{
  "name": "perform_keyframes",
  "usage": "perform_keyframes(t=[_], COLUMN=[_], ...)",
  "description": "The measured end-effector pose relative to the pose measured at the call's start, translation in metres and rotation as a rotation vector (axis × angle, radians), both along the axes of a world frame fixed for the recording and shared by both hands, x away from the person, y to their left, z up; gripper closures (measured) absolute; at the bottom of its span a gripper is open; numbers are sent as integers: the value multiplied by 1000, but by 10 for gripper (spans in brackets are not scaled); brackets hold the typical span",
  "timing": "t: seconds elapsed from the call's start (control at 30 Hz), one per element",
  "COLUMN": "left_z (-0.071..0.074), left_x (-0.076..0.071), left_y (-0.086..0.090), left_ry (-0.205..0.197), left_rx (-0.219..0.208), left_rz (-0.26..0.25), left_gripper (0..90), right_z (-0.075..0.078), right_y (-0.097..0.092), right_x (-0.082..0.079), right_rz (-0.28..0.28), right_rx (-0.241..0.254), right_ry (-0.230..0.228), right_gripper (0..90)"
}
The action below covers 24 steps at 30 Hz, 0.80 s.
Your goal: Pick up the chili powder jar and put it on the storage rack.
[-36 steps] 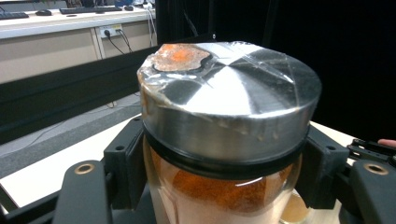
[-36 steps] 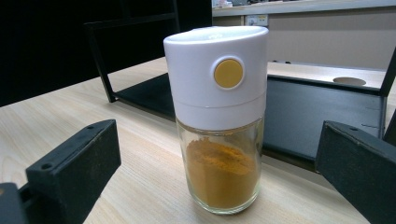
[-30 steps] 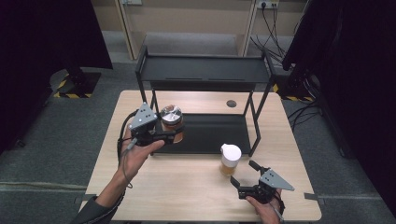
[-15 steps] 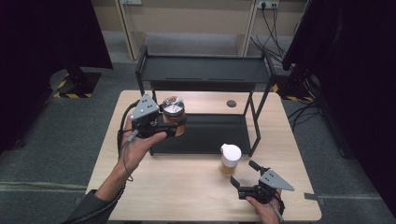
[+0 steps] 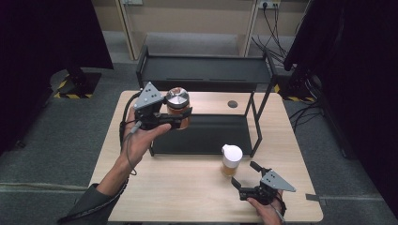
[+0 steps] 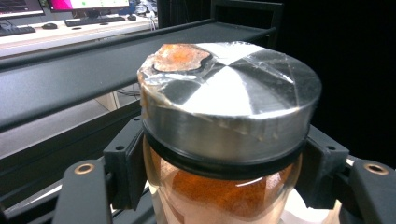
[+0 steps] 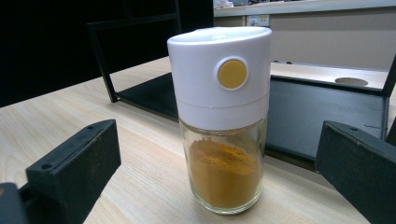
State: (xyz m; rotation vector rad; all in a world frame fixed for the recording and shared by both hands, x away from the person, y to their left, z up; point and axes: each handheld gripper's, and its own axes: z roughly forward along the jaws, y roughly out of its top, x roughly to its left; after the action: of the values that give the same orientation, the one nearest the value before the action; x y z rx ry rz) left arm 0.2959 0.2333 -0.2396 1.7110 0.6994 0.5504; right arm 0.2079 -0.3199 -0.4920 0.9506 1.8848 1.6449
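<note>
Black two-jaw left gripper, grey three-cornered plate, trailing cable, brass screw eyelets, dark sleeve

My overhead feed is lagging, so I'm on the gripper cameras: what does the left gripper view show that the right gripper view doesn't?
Left gripper view: a glass jar with a silver metal lid and orange-red powder, clamped between the left gripper jaws, and the black shelf's upper tier.

Right gripper view: a white-capped glass shaker of yellow-orange powder standing on the light wooden table, between the open right gripper jaws, untouched.

Both: the black metal shelf.
</note>
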Motion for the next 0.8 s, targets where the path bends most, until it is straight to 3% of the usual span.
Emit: perform_keyframes(t=[0.53,0.8], left_z=[28,38], left_x=[10,14], left_y=[-5,-5], left_ry=[-13,-17], left_rx=[25,17], left_rz=[35,54], left_gripper=[303,303], right_z=[-1,-1], right_y=[0,0], right_x=[1,1], right_rz=[1,2], right_rx=[3,3], right_ry=[0,0], right_gripper=[4,4])
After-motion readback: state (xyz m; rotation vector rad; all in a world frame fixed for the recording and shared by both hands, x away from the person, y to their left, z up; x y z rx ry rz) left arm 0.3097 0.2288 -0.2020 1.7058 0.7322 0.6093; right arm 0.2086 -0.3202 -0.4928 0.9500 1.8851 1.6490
